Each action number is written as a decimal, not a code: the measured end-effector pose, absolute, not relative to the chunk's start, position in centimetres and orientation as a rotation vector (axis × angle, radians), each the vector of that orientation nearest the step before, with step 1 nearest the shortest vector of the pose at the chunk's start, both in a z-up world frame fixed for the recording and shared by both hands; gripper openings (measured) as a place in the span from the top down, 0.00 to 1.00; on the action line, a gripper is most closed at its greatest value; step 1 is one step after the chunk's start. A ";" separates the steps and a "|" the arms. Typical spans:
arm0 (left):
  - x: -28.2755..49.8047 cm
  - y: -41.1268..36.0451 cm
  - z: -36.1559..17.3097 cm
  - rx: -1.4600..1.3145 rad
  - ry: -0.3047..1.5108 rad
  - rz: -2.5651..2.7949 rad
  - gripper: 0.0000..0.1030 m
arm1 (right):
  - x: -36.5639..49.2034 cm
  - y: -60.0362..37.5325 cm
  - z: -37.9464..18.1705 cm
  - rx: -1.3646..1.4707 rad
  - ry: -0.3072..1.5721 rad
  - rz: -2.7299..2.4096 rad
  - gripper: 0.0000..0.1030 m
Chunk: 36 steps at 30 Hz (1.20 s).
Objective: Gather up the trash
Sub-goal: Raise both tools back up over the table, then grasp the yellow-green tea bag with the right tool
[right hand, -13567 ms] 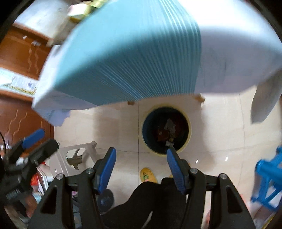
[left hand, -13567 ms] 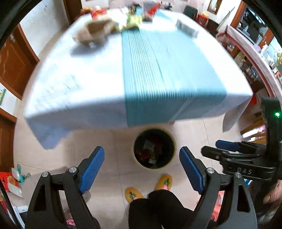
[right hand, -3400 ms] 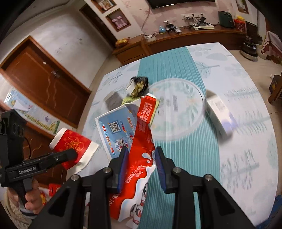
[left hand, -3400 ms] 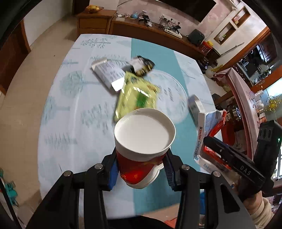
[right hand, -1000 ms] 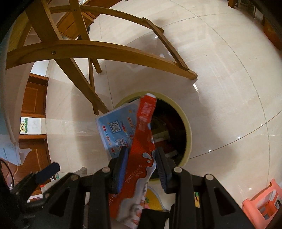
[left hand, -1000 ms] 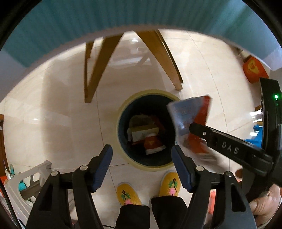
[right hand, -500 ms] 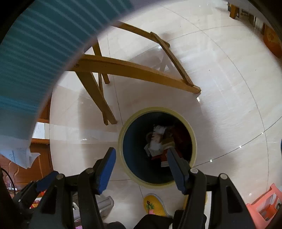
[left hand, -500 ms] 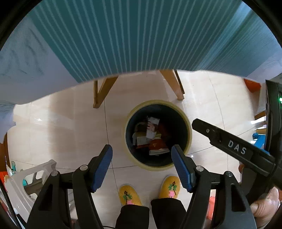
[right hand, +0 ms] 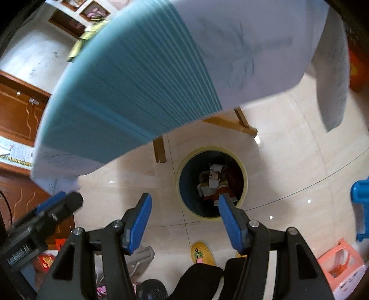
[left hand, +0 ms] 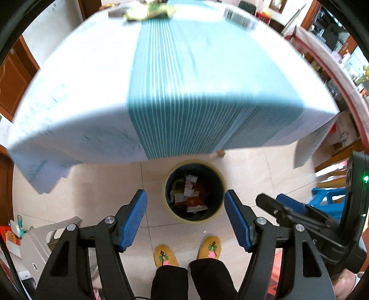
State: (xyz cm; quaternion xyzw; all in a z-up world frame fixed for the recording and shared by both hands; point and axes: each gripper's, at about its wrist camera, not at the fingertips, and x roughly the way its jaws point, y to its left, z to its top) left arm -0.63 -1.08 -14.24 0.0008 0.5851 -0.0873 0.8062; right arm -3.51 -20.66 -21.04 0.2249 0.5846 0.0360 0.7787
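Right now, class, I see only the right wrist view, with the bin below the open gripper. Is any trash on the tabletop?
Observer: Yes. The left wrist view shows a barcoded box near the far right edge of the table.
Operator: Is the left gripper carrying anything?
Observer: No. The left gripper is open and empty; the bin shows between its fingers.
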 end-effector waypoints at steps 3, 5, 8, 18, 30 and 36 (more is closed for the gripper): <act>-1.0 -0.7 -10.2 -0.001 1.215 -0.194 0.34 | -4.0 -20.3 -16.9 0.457 1.244 0.099 0.41; -1.3 -0.4 -7.5 -0.006 1.182 -0.193 0.34 | -4.0 -20.0 -14.0 0.440 1.221 0.117 0.41; -1.8 0.2 -3.5 -0.024 1.127 -0.186 0.34 | -4.0 -19.9 -9.6 0.410 1.172 0.150 0.41; -2.3 1.2 8.2 -0.060 0.900 -0.109 0.34 | -3.0 -19.4 1.6 0.313 1.004 0.277 0.41; -2.2 1.1 12.2 -0.073 0.813 -0.052 0.27 | -0.5 -18.9 6.2 0.230 0.940 0.375 0.39; 0.1 2.8 11.3 -0.110 0.839 -0.029 0.23 | 2.4 -17.3 6.4 0.212 0.961 0.403 0.36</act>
